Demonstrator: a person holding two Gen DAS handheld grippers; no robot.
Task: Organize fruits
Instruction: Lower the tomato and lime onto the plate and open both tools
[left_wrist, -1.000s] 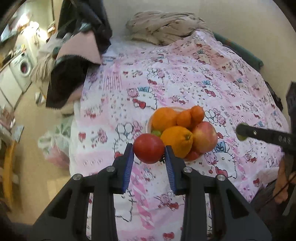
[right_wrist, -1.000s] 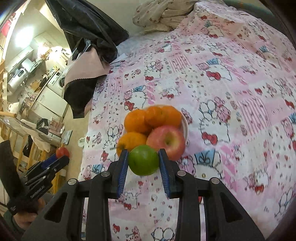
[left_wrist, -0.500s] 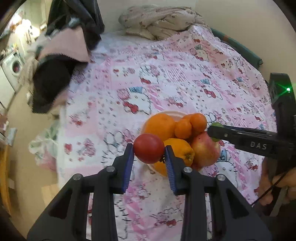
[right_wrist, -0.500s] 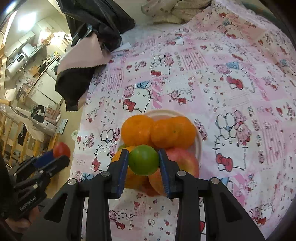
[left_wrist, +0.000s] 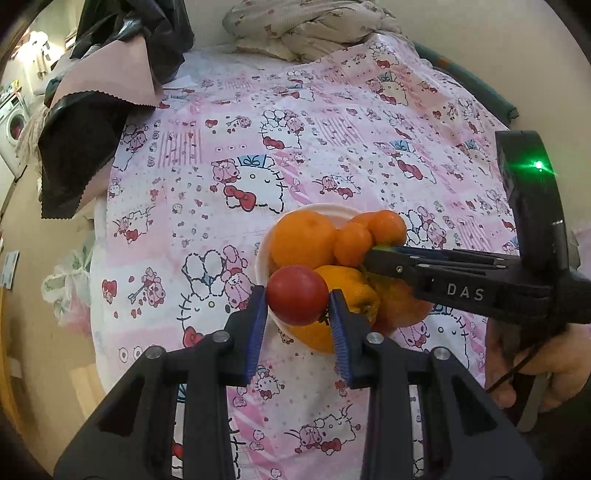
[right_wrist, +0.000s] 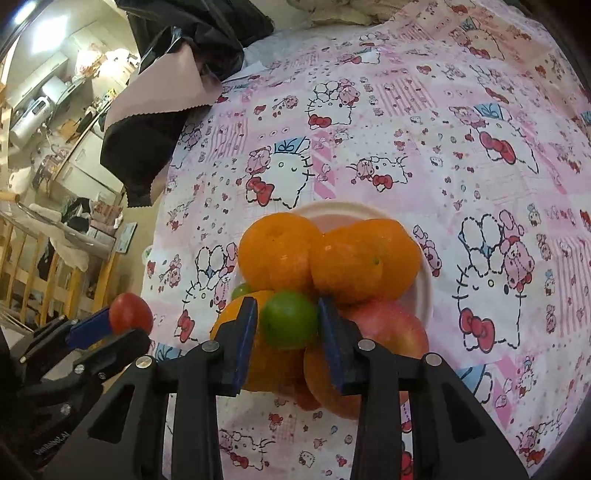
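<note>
A white bowl (left_wrist: 325, 211) (right_wrist: 347, 210) on the pink cartoon-print bedspread is heaped with oranges (left_wrist: 301, 238) (right_wrist: 275, 251), small mandarins (left_wrist: 386, 225) and a red apple (right_wrist: 388, 326). My left gripper (left_wrist: 297, 308) is shut on a red tomato (left_wrist: 297, 295) and holds it over the bowl's near left rim. My right gripper (right_wrist: 288, 325) is shut on a green lime (right_wrist: 289, 319) just above the pile. The right gripper (left_wrist: 373, 254) reaches in from the right in the left wrist view, and the left gripper (right_wrist: 125, 325) with the tomato shows at the left in the right wrist view.
Black and pink cloths (left_wrist: 92, 110) (right_wrist: 155, 110) hang over the bed's far left corner. A crumpled beige blanket (left_wrist: 306, 26) lies at the head by the wall. The bed edge drops to the floor on the left, where a plastic bag (left_wrist: 66, 291) lies.
Both grippers have moved in toward the bowl with their fruits. The lime has gone from in front of the bowl to over the pile; the tomato now sits at the bowl's rim.
</note>
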